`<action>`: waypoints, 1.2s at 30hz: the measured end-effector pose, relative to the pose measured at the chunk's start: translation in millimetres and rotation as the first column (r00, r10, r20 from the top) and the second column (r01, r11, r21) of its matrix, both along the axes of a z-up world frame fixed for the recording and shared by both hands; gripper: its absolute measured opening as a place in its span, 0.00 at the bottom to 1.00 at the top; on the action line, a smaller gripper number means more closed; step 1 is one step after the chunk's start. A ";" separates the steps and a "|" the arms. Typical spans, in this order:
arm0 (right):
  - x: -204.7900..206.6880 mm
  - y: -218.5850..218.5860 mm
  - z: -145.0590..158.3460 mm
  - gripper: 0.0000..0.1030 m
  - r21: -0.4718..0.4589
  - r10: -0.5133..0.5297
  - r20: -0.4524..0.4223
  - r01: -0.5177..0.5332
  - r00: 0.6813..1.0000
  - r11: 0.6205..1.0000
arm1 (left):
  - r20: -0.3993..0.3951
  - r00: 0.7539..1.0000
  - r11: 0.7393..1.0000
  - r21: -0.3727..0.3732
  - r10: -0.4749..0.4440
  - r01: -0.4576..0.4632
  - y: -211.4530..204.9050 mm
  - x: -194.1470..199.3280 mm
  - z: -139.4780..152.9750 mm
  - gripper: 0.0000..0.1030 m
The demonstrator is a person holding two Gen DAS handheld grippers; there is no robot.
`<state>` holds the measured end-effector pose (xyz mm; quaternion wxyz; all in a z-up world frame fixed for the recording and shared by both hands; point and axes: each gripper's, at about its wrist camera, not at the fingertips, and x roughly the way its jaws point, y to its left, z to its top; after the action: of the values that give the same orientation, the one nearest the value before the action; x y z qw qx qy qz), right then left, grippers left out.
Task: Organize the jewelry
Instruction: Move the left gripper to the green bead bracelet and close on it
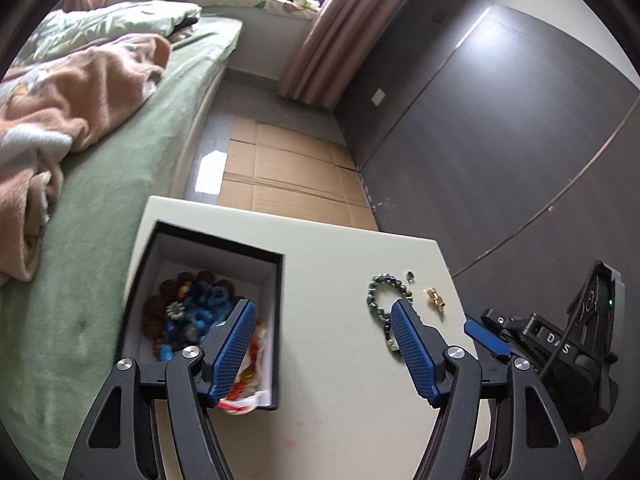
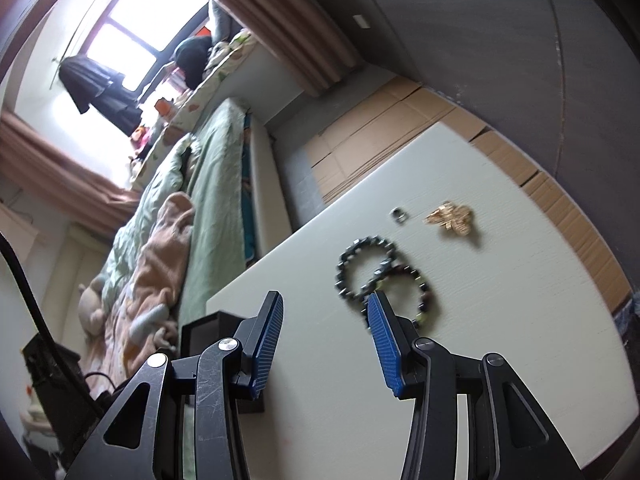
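Observation:
A black box [image 1: 202,236] with a white inside stands on the cream table [image 1: 340,380] and holds several blue, brown and red beaded pieces [image 1: 192,308]. My left gripper [image 1: 322,312] hovers open and empty, its left finger over the box. To its right lie a dark green bead bracelet [image 1: 376,292], a small dark ring [image 1: 410,276] and a gold piece [image 1: 434,298]. My right gripper [image 2: 325,304] is open and empty above the table [image 2: 320,360], just short of two overlapping bead bracelets [image 2: 368,242] [image 2: 424,284]. Beyond them lie the ring [image 2: 399,215] and the gold piece [image 2: 450,216].
The right gripper's body [image 1: 560,344] sits at the table's right edge, close to my left one. A bed with a green sheet [image 1: 120,184] and pink blanket [image 1: 80,92] runs along the left. Flat cardboard [image 1: 288,172] covers the floor beyond the table, beside a dark wall [image 1: 500,140].

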<state>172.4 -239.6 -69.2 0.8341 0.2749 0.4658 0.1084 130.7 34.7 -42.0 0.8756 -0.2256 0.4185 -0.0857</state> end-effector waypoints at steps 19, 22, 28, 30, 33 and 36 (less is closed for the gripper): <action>23.5 -55.3 -9.3 0.44 0.027 -0.137 -0.050 0.139 0.989 0.990 | -0.004 0.994 0.989 0.095 -0.113 0.112 -72.8 54.0 -14.5 0.50; 28.2 -61.9 -11.6 0.44 0.025 -0.146 -0.059 0.148 0.988 0.989 | -0.018 0.990 0.982 0.127 -0.138 0.140 -86.3 64.6 -22.7 0.44; 38.0 -64.9 -14.6 0.44 0.028 -0.150 -0.070 0.153 0.986 0.988 | -0.061 0.983 0.969 0.164 -0.176 0.184 -105.9 79.4 -44.6 0.40; 41.5 -64.5 -16.0 0.44 0.029 -0.152 -0.073 0.155 0.986 0.988 | -0.078 0.979 0.964 0.178 -0.188 0.199 -112.8 84.0 -52.9 0.39; 47.0 -60.8 -19.6 0.44 0.032 -0.154 -0.083 0.157 0.985 0.987 | -0.101 0.976 0.957 0.200 -0.194 0.211 -118.9 89.2 -64.3 0.39; 53.7 -55.8 -24.4 0.44 0.034 -0.146 -0.091 0.150 0.985 0.988 | -0.132 0.975 0.955 0.213 -0.180 0.206 -122.0 95.6 -76.8 0.31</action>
<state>226.1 -295.4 -93.6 0.8127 0.3301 0.4783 0.0434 226.4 -87.3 -118.7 0.8583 -0.0871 0.4935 -0.1102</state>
